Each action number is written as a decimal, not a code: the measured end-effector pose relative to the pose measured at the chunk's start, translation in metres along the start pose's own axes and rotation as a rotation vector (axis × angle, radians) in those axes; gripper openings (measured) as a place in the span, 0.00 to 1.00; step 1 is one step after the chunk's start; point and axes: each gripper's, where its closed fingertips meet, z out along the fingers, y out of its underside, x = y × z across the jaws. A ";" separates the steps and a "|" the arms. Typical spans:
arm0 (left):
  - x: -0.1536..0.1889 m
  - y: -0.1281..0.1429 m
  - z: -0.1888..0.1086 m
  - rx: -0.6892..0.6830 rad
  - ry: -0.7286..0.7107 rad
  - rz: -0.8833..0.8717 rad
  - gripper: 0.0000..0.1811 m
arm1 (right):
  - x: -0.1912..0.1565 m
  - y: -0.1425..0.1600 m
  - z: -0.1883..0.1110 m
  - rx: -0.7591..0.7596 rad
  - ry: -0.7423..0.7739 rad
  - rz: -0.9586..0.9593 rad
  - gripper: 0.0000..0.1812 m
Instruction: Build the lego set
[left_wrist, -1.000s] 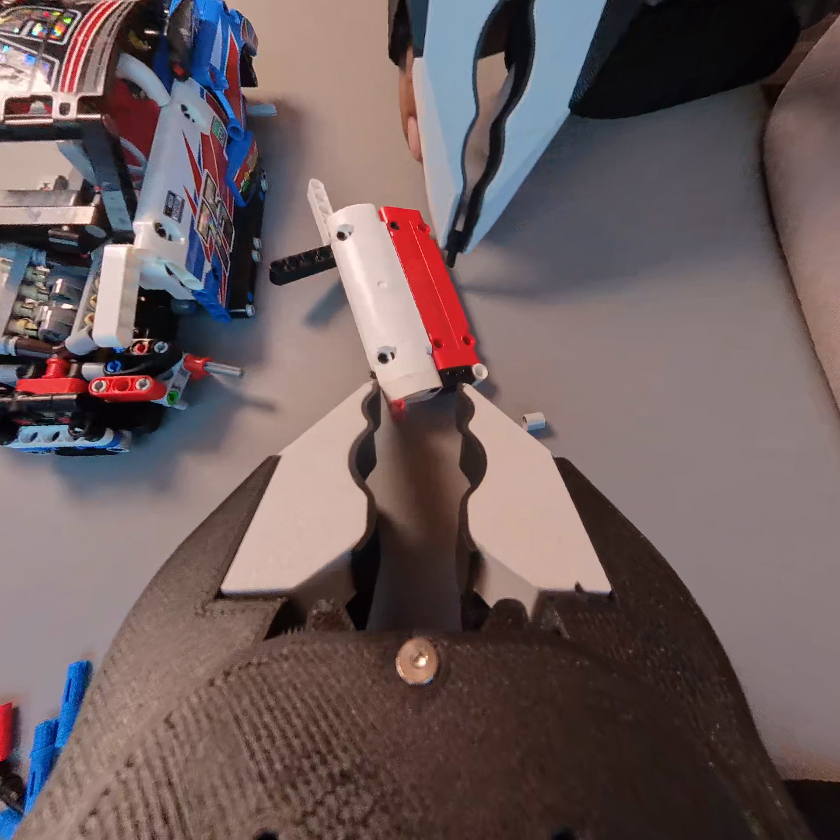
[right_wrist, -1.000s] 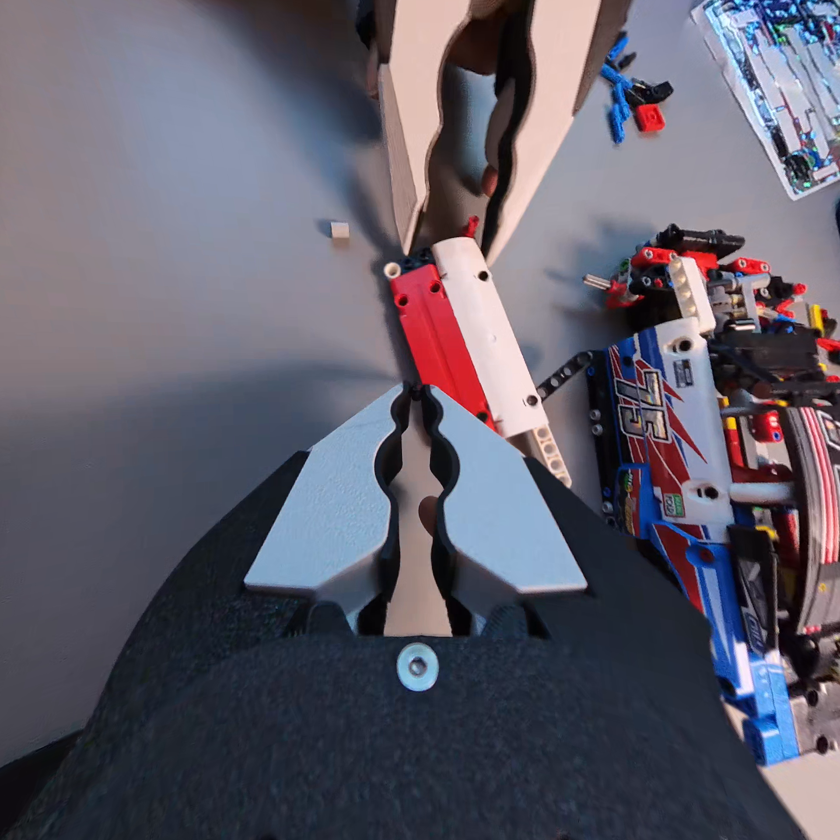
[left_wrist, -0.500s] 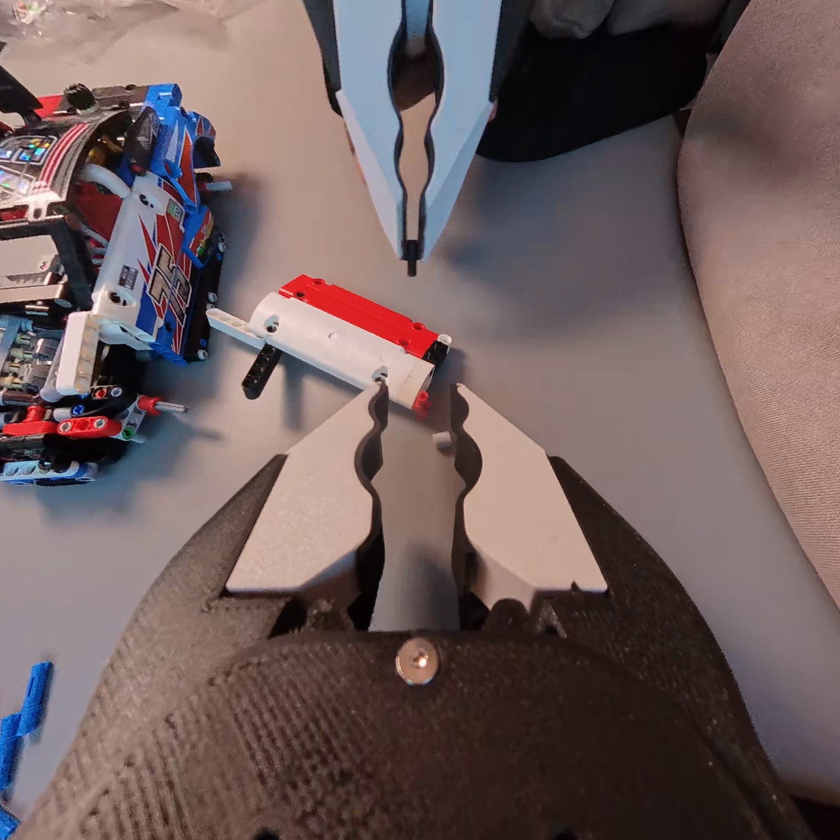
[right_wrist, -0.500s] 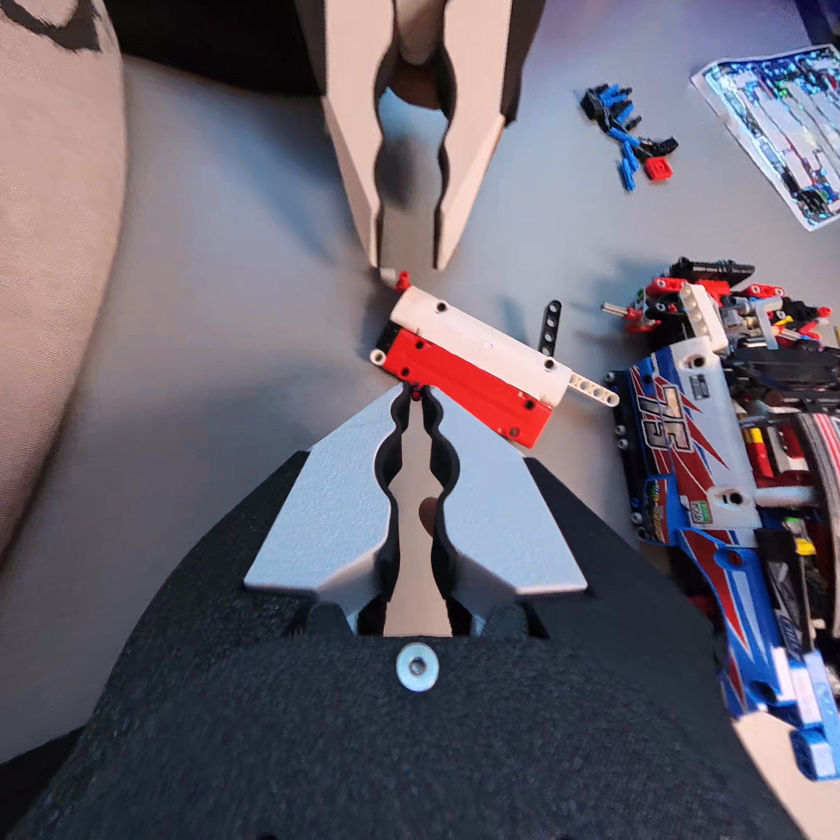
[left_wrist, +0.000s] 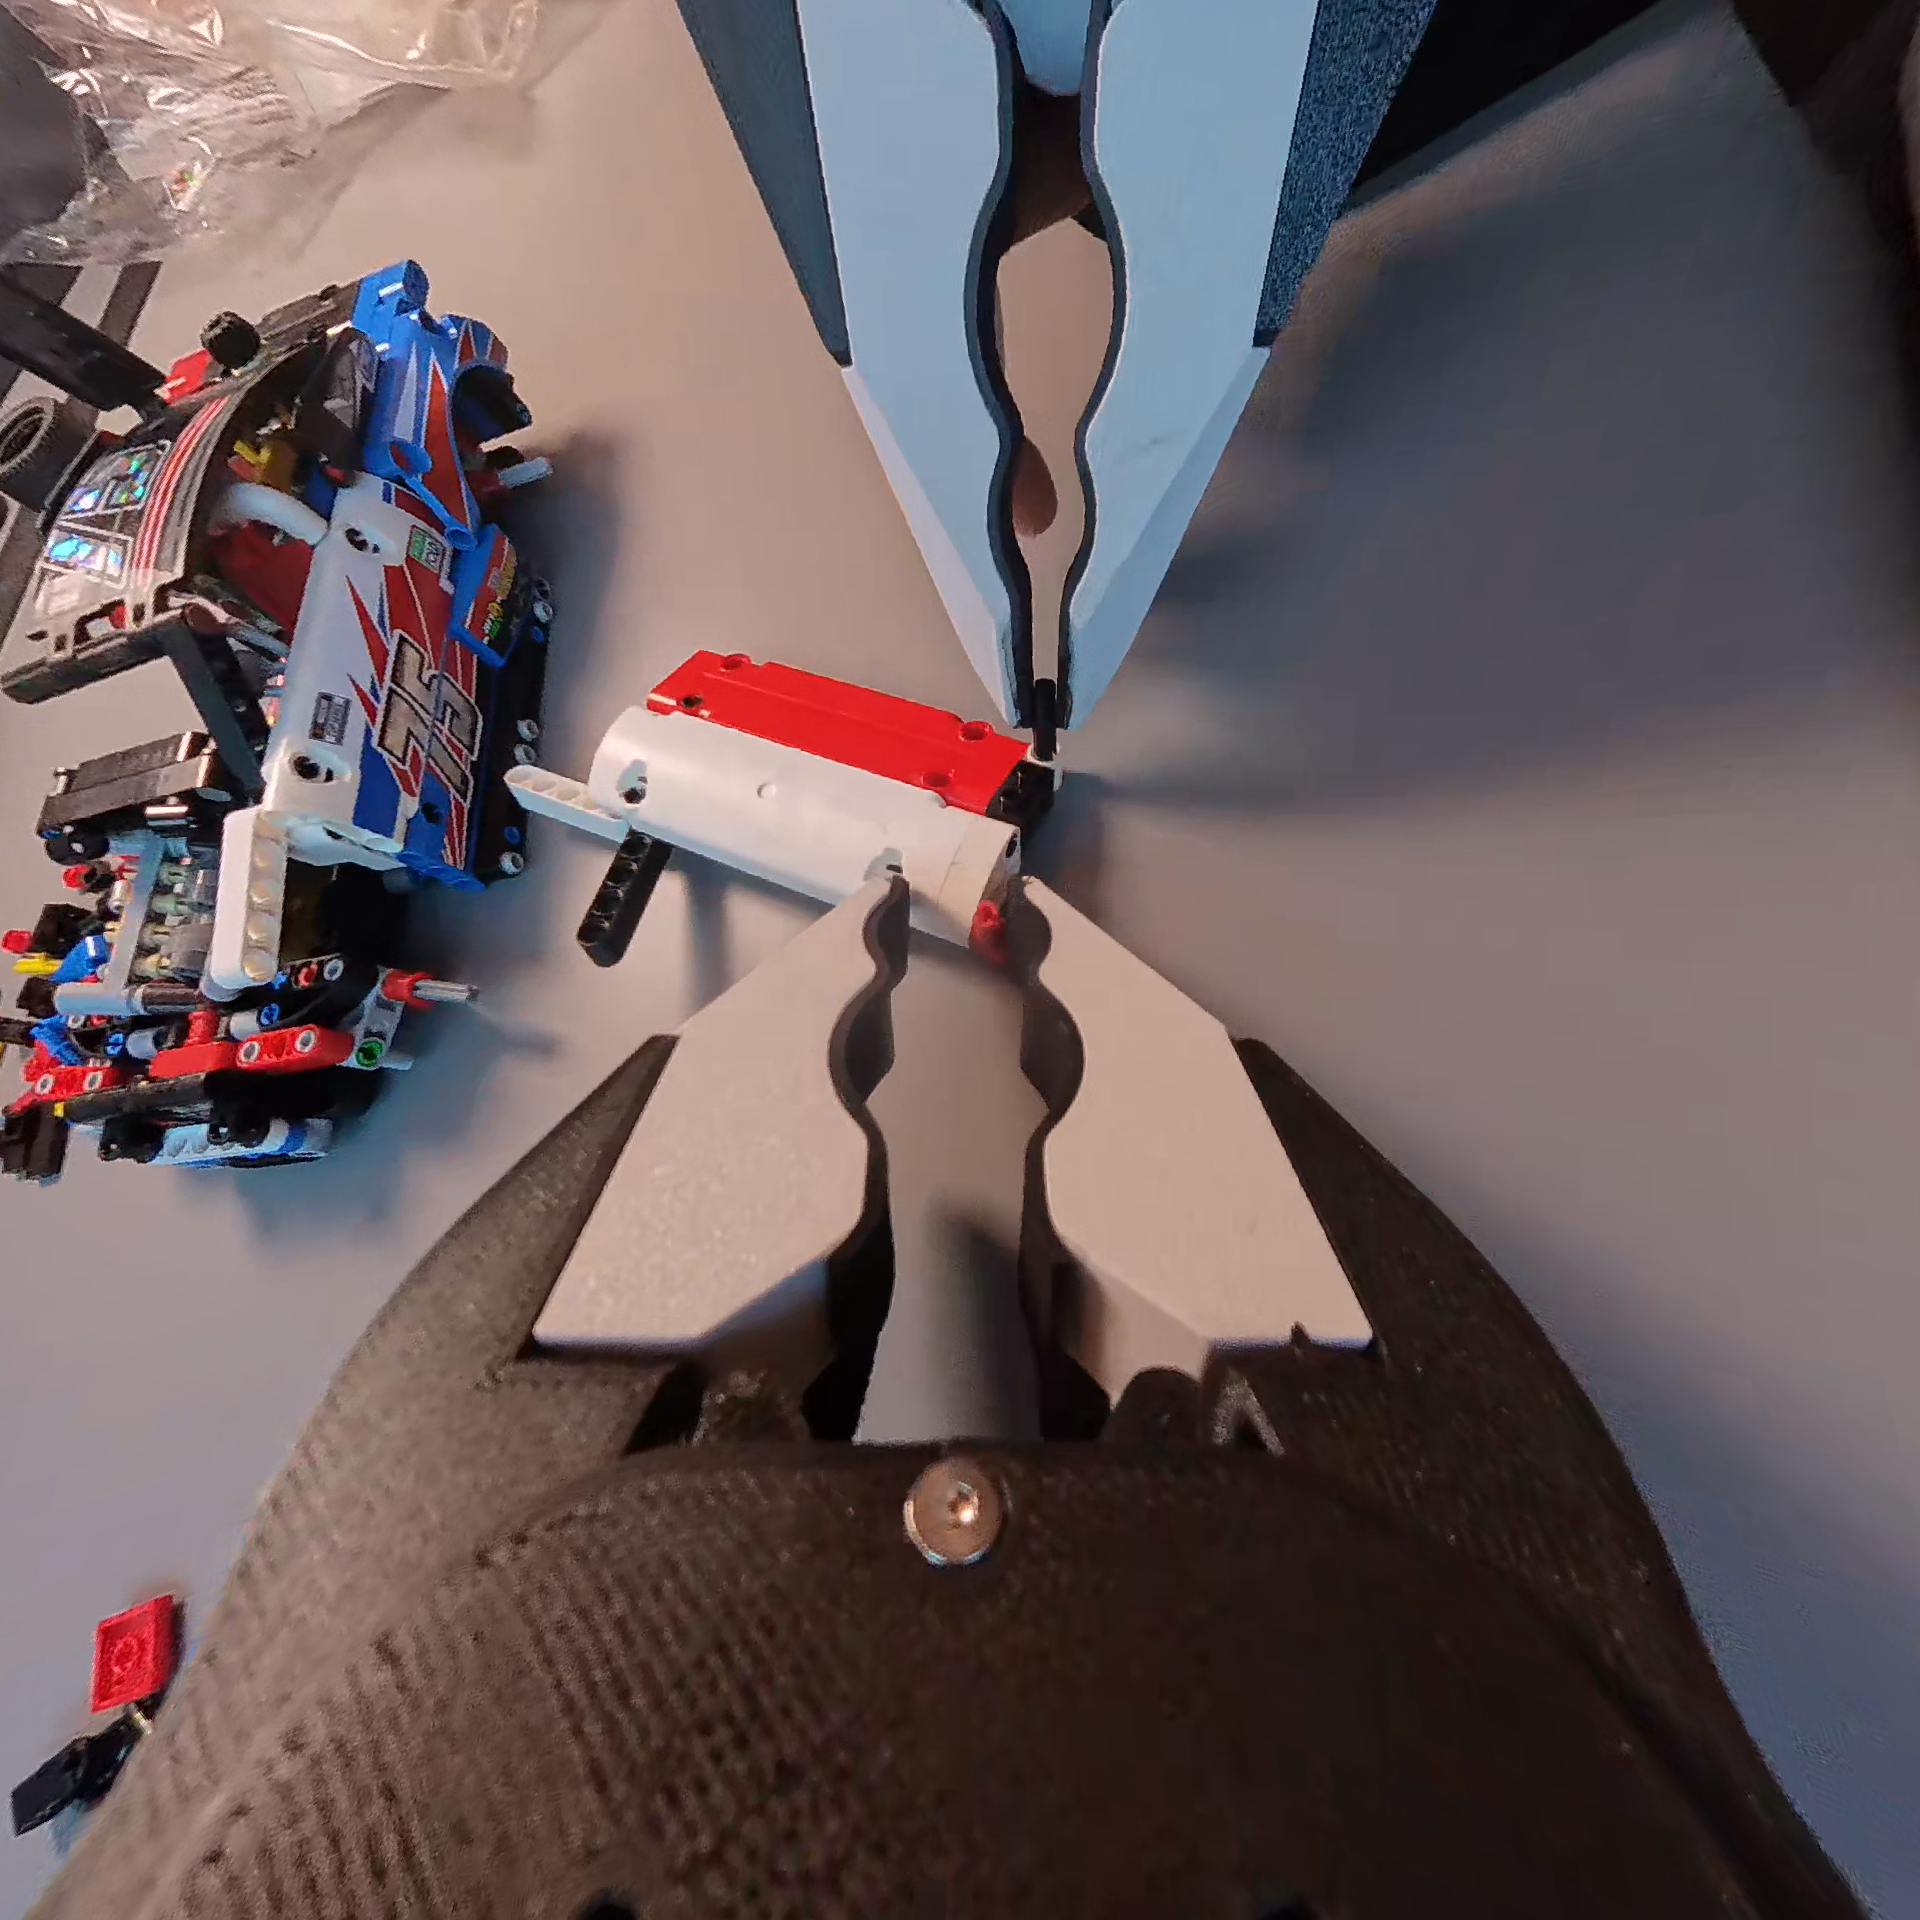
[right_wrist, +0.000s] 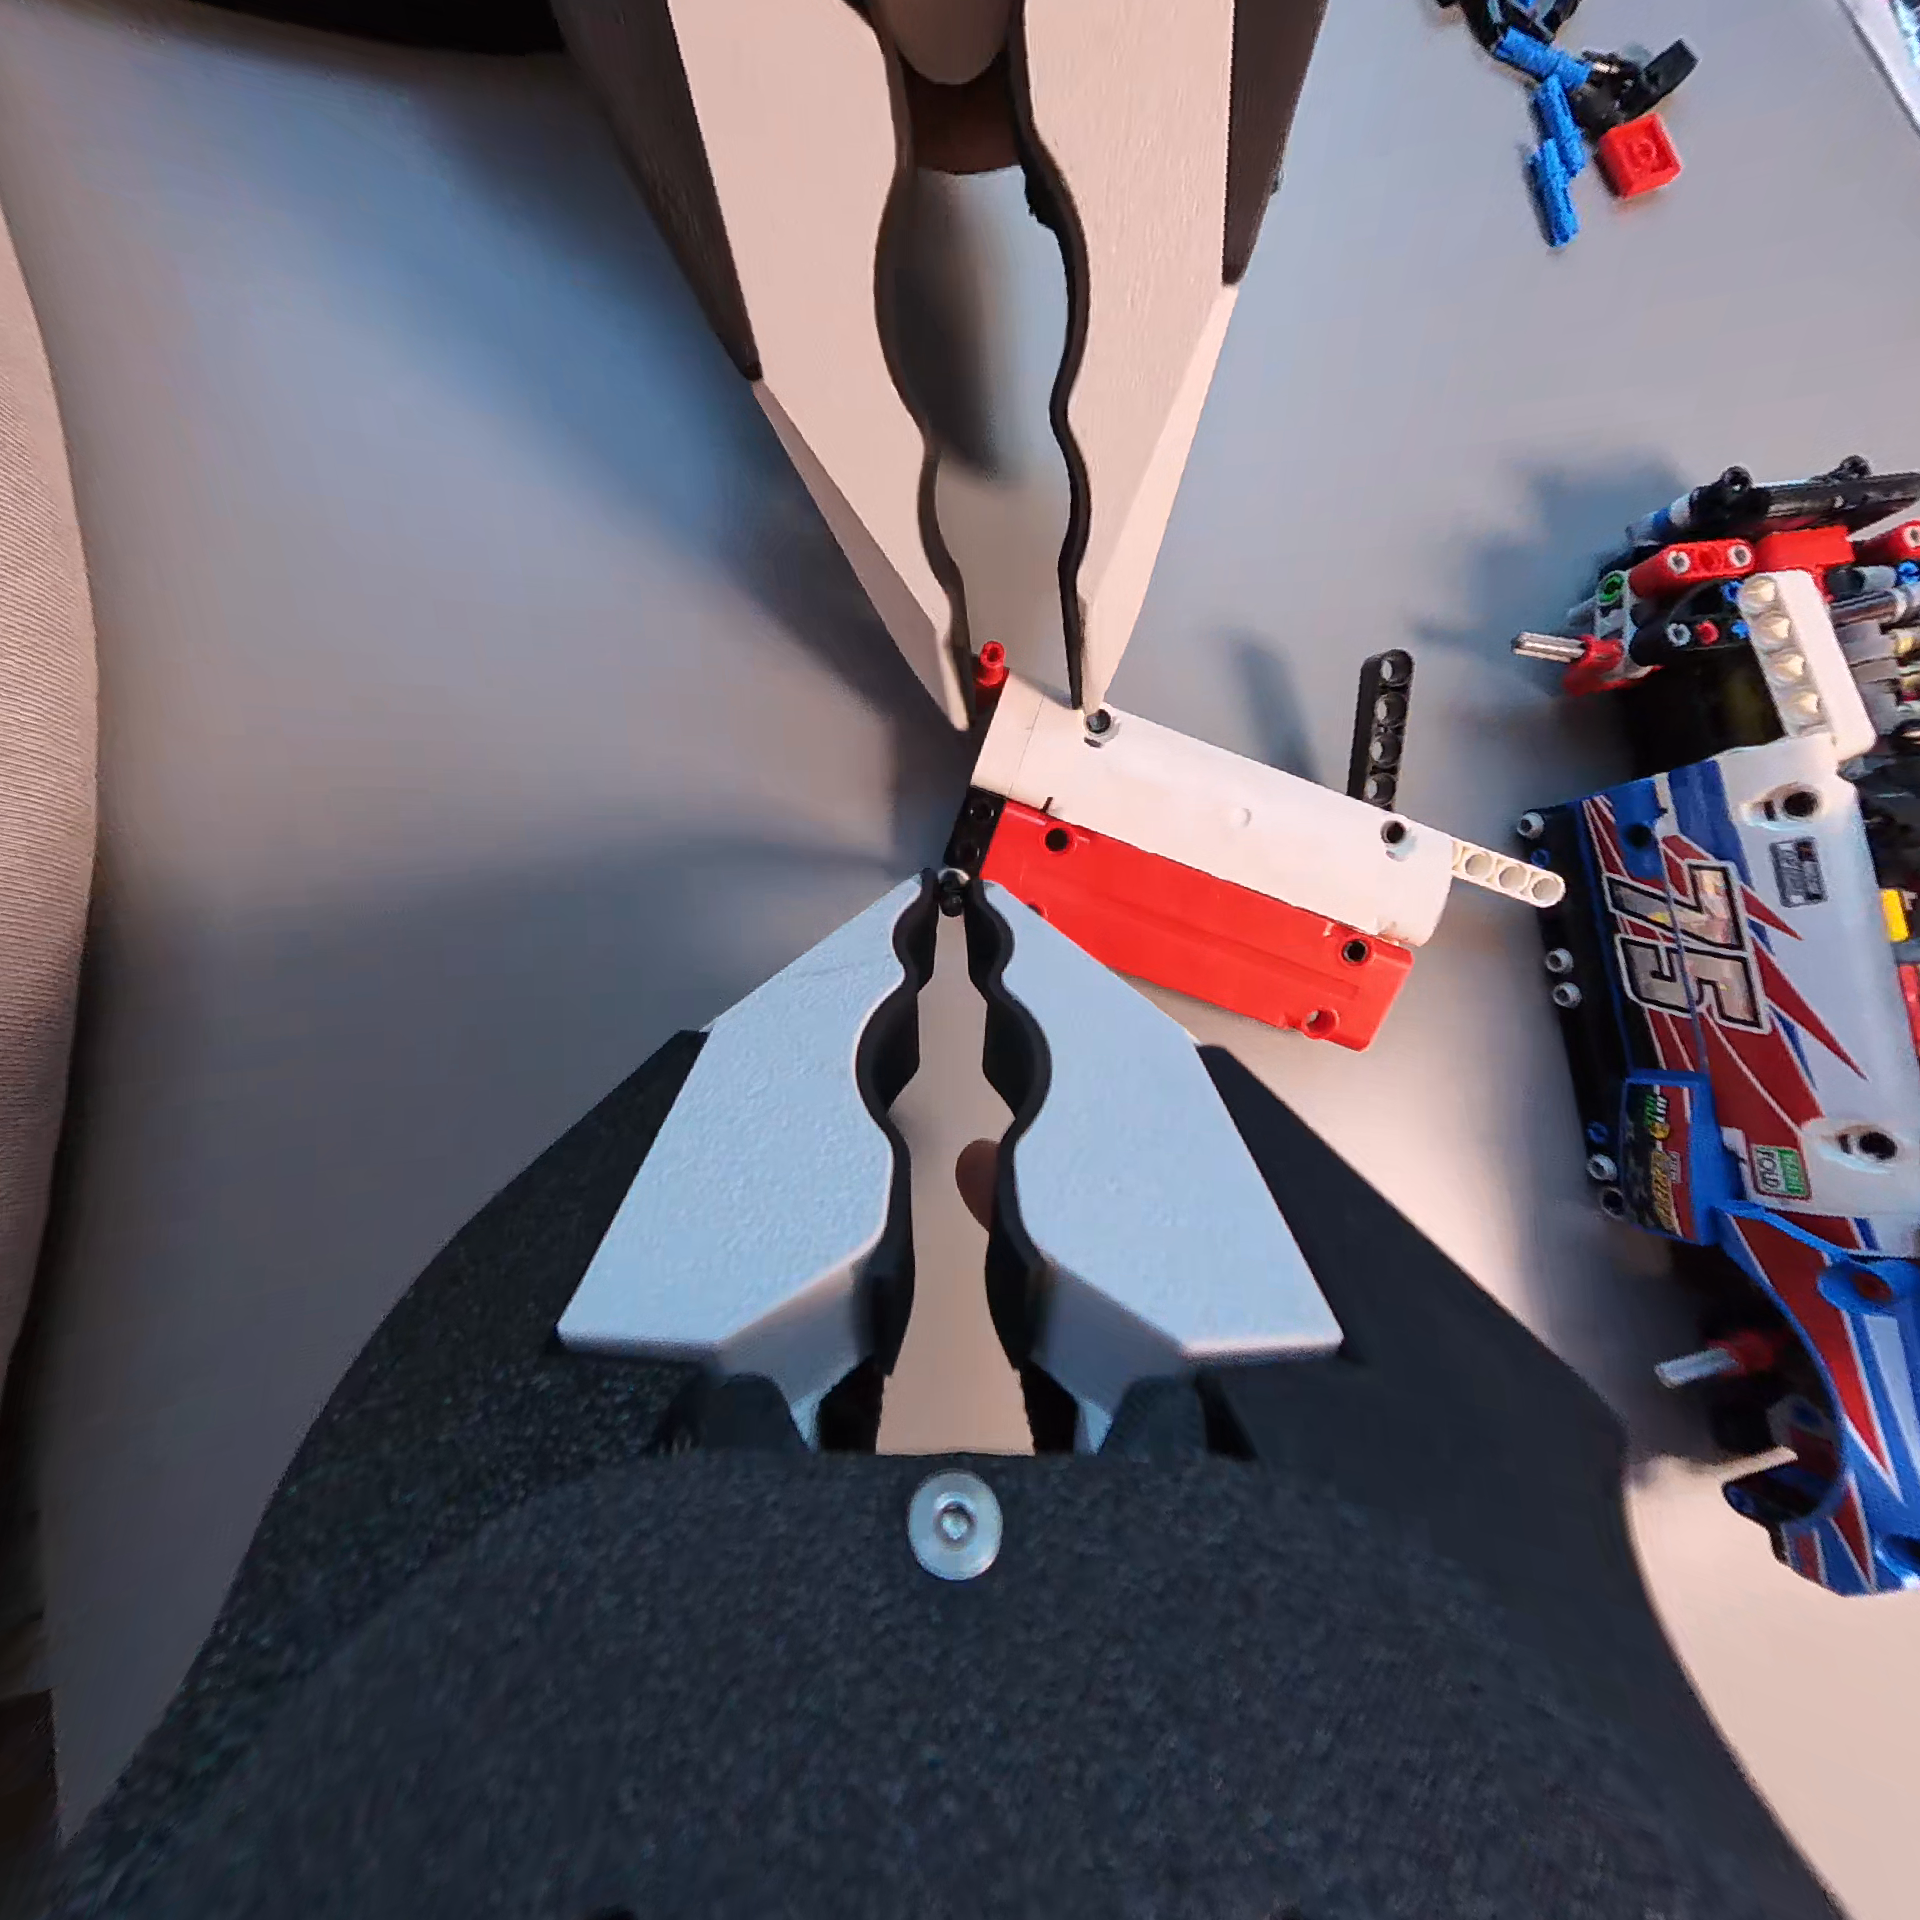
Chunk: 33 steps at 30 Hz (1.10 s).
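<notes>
A red and white sub-assembly lies on the grey table, also in the right wrist view. My left gripper has its jaws narrowly apart around the white end, beside a red pin, and seems to pinch it. It also shows in the right wrist view. My right gripper is shut on a small black pin. The pin touches the sub-assembly's black end. The right gripper also shows in the left wrist view. The blue, white and red car model stands beside them.
The car model fills the right of the right wrist view. Loose blue pins and a red tile lie behind it. A red tile and a black piece lie near left. Plastic bags lie at the far left. Beige fabric borders the table. Both grippers' tips are close together, under 4 cm apart. My left tips are roughly 20 cm from the red tile.
The right gripper has brought the black pin down to the sub-assembly's black end. The left jaws have narrowed and moved onto the white end. The sub-assembly has turned more crosswise.
</notes>
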 end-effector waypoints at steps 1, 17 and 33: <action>0.000 0.000 0.000 -0.004 -0.006 0.008 0.09 | 0.001 0.001 -0.001 -0.014 0.010 -0.007 0.01; 0.002 -0.001 0.002 -0.034 -0.054 0.045 0.06 | -0.006 0.004 -0.001 -0.051 0.040 0.021 0.01; 0.001 -0.004 0.002 -0.017 -0.070 -0.019 0.01 | -0.004 0.003 0.000 -0.293 0.042 0.049 0.01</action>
